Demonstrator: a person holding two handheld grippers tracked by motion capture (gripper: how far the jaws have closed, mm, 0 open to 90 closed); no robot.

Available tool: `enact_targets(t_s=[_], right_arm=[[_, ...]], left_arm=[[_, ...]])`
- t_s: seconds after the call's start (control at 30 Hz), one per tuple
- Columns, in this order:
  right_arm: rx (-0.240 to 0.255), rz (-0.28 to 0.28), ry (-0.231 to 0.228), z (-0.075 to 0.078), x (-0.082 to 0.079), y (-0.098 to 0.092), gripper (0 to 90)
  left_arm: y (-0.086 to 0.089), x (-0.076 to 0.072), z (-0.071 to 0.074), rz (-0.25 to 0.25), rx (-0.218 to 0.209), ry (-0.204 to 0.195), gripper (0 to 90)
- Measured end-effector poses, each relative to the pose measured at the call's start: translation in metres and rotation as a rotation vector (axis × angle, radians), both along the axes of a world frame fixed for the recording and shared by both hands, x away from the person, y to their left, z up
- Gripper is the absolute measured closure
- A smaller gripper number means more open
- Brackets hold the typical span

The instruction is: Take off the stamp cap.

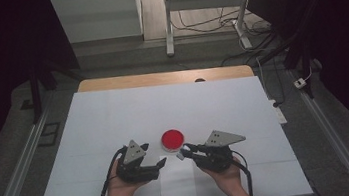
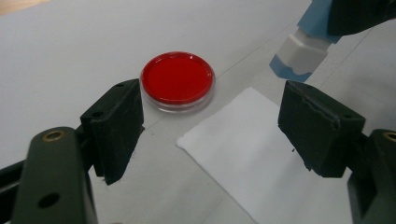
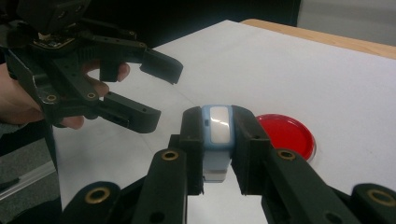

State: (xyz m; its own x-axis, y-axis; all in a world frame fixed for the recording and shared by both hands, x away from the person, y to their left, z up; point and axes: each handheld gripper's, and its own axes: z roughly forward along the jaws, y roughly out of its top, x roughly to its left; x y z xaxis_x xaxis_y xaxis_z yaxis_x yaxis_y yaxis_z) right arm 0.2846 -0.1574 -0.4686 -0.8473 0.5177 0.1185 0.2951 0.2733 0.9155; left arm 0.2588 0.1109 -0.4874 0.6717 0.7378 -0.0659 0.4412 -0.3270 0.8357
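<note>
1. A small blue-and-white block, possibly an eraser, is clamped between the jaws of the right hand-held gripper, which are closed on its two sides; its pale end is seen sticking out past the jaw tips.
2. In the high view, the right hand-held gripper is held near the front edge of the worktop, right of its middle, with the jaws pointed toward the left one.
3. The left hand-held gripper is held with its jaws wide apart and nothing between the pads.
4. The block is seen just beyond the left hand-held gripper's jaws, apart from them.
5. A red round dish is found just behind both hand-held grippers, and a white sheet lies between them at the front edge.
</note>
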Motion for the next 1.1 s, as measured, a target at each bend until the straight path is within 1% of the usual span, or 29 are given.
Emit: enact_targets(t_s=[0.07, 0.13, 0.37, 0.9, 1.1], right_arm=[[-0.002, -0.003, 0.000, 0.000, 0.000, 0.000, 75.3], [0.001, -0.006, -0.002, 0.000, 0.001, -0.001, 75.3], [-0.001, -0.006, -0.008, -0.001, 0.000, 0.000, 75.3], [0.000, -0.013, -0.016, -0.002, 0.000, 0.001, 75.3], [0.001, -0.010, -0.018, -0.002, -0.001, 0.002, 75.3]], left_arm=[[-0.002, 0.000, -0.001, -0.006, -0.004, 0.000, 23.0], [-0.006, 0.000, -0.003, -0.018, 0.007, 0.003, 23.0], [-0.015, -0.001, -0.005, -0.050, 0.021, -0.004, 23.0], [-0.029, -0.002, -0.007, -0.083, 0.025, -0.005, 23.1], [-0.035, -0.003, -0.008, -0.092, 0.026, -0.011, 23.5]])
